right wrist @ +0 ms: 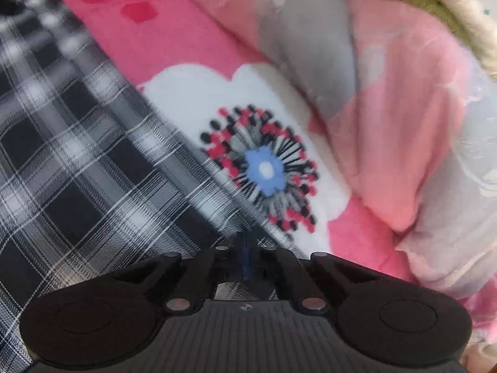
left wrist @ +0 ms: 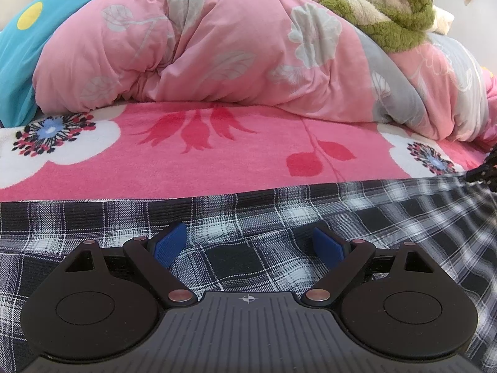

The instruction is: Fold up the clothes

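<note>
A black-and-white plaid garment lies spread on a pink flowered blanket. My left gripper hovers low over the plaid cloth. It is open, its blue pads wide apart with only flat fabric showing between them. In the right wrist view the plaid garment fills the left side, its edge running diagonally down to my right gripper. That gripper is shut, its fingers pressed together right at the cloth's edge, and the fabric appears pinched between them.
A bulky pink and grey leaf-print quilt is heaped behind the blanket and shows as quilt on the right. A green and cream fleece lies on top of it. Teal bedding sits at the far left.
</note>
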`<state>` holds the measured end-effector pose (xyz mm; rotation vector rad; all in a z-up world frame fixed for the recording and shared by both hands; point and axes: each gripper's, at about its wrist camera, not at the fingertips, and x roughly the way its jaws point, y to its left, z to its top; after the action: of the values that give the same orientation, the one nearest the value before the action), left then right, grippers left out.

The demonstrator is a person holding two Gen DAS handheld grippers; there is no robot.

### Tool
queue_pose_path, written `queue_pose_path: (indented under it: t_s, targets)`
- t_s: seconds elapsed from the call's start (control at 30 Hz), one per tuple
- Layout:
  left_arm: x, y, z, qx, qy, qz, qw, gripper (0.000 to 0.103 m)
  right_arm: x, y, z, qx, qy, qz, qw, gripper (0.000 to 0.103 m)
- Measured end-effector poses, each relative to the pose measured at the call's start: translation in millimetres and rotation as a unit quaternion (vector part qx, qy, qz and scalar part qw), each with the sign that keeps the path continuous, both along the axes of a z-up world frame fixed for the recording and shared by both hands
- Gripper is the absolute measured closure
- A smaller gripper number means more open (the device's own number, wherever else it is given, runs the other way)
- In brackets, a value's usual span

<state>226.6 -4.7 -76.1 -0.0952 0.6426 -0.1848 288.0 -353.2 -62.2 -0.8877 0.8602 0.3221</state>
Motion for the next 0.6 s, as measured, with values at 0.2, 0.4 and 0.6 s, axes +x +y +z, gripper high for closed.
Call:
queue_pose_path:
  t_s: [0.2,0.4,0.6]
  targets:
    - [-1,3,3,-0.005,-0.002,0.01,0.9999,0.014,4,1,2,-0.022,-0.019,0.002,1.0,0.103]
    - [-1,2,1,-0.003,0.002,0.007,1.0,0.014,3,4,-16,-0.08,0.003,0.036,0.996,0.102]
    - [0,2,1,-0.003,0.002,0.006,1.0,0.013,9,6,-17,-0.115,0.028,0.058,0.991,0.086]
